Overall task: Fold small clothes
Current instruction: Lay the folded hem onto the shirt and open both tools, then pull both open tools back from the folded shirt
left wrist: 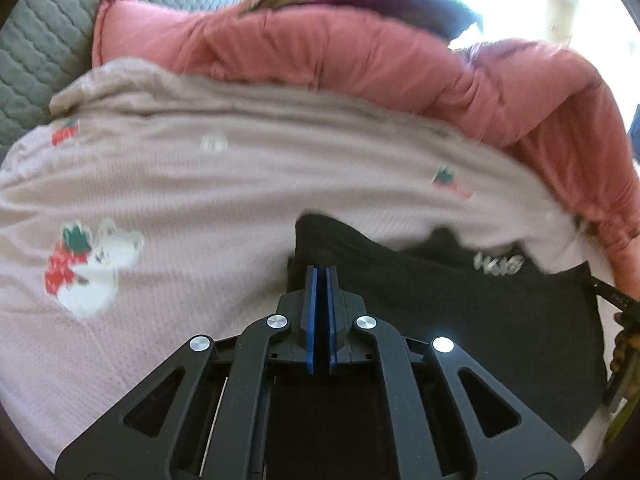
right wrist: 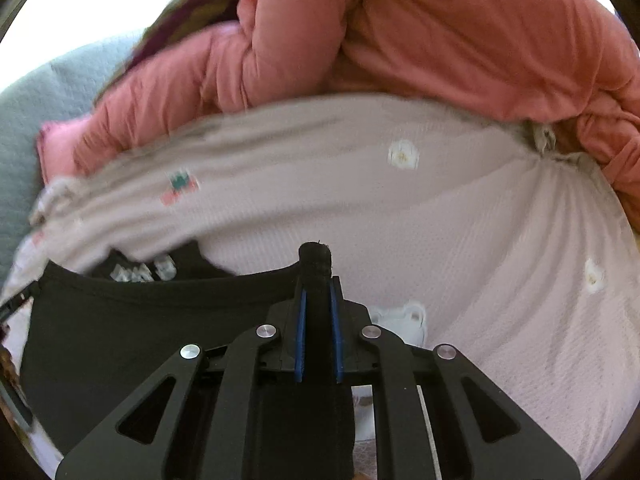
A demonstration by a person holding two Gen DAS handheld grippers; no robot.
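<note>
right gripper (right wrist: 318, 280) jaws clamped on black garment (right wrist: 120, 340) edge, left gripper (left wrist: 321, 276) jaws pinched tight over it, pink printed cloth (left wrist: 180, 208) just beyond both

The left gripper (left wrist: 321, 270) is seen pressed fully together, while the right gripper (right wrist: 317, 280) is clamped with its fingers tilted downward.

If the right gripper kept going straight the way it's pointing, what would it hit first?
Most likely the pale pink printed cloth just beyond the black garment pinched in the right gripper; depth is hard to judge.
</note>
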